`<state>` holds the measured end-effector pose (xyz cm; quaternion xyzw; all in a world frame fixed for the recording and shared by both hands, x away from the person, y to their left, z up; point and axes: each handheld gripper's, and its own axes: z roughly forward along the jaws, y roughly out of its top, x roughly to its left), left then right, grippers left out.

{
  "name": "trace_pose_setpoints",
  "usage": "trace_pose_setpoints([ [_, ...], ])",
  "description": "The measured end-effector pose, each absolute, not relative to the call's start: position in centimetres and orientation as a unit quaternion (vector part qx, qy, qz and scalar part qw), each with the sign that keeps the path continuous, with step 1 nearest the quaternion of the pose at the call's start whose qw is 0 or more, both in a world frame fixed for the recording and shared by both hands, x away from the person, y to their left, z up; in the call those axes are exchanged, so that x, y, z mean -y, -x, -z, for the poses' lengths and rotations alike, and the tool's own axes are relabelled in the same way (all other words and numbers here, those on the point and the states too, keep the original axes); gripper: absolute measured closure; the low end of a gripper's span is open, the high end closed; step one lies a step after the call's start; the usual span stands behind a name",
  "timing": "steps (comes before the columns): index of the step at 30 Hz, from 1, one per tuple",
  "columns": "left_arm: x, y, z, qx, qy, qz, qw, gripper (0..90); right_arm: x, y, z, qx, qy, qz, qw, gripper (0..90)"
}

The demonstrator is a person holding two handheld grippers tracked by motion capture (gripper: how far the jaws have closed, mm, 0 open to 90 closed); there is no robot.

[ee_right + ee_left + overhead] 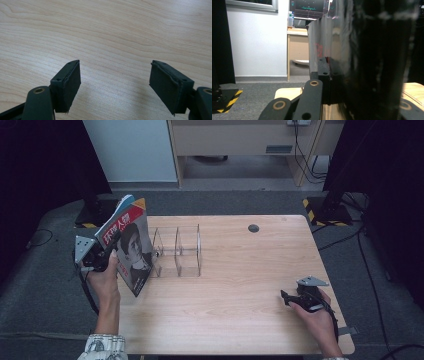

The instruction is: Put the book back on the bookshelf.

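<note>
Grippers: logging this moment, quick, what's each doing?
Left gripper: shut on the magazine.
Right gripper: open, holding nothing.

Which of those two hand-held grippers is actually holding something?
The left gripper, clamped on the upright portrait-cover magazine; the right gripper rests open over bare wooden table.

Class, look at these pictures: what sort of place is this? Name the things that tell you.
Probably a lab or workshop set up for recording: a bare wooden table, hazard-striped stand bases on grey carpet, trailing cables, and a monitor on a bench.
</note>
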<state>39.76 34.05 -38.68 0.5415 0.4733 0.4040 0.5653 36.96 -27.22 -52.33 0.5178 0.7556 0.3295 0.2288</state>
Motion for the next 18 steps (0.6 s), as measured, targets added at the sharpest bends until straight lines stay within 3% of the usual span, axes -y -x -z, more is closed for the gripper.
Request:
trace_pose_setpoints([
  [18,-33.53,-40.13,38.97,-0.47,-0.539,-0.406,0.569,86.2,27.68,-36.88,52.32,-0.75,-0.525,-0.329,0.231,24.1],
])
